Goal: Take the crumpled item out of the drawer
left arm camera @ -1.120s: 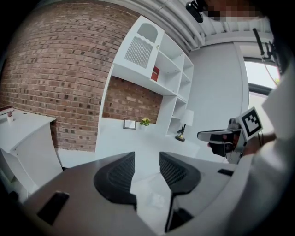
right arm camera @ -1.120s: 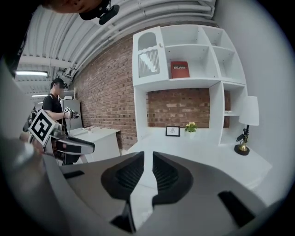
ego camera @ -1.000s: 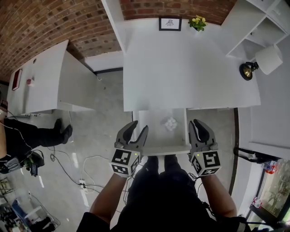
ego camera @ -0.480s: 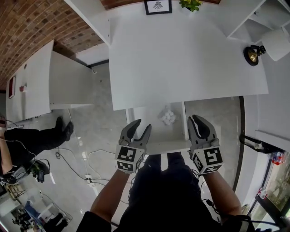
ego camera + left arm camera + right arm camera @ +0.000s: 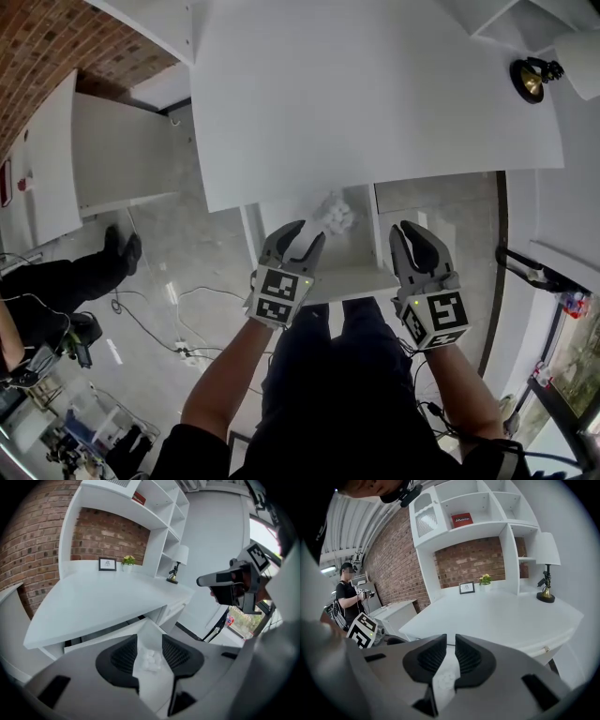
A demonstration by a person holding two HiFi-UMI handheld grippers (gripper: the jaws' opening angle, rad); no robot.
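Observation:
A white crumpled paper point(image 5: 336, 217) lies in the open drawer point(image 5: 361, 278) under the white desk. My left gripper point(image 5: 306, 234) is open, and its tips reach over the drawer just left of the paper. In the left gripper view the crumpled paper point(image 5: 151, 660) shows low between the spread jaws of the left gripper point(image 5: 149, 639), untouched by the pads. My right gripper point(image 5: 413, 234) hovers at the drawer's right front corner. In its own view the right gripper point(image 5: 450, 641) has a narrow gap with nothing in it.
The white desk point(image 5: 375, 94) overhangs the back of the drawer. A brass lamp point(image 5: 532, 77) stands at its far right. A white cabinet point(image 5: 103, 150) stands to the left, with cables point(image 5: 150, 319) on the floor. Another person point(image 5: 56, 291) stands at far left.
My left gripper has moved forward over the drawer's front edge, up to the crumpled paper. The right gripper has stayed at the drawer's right corner.

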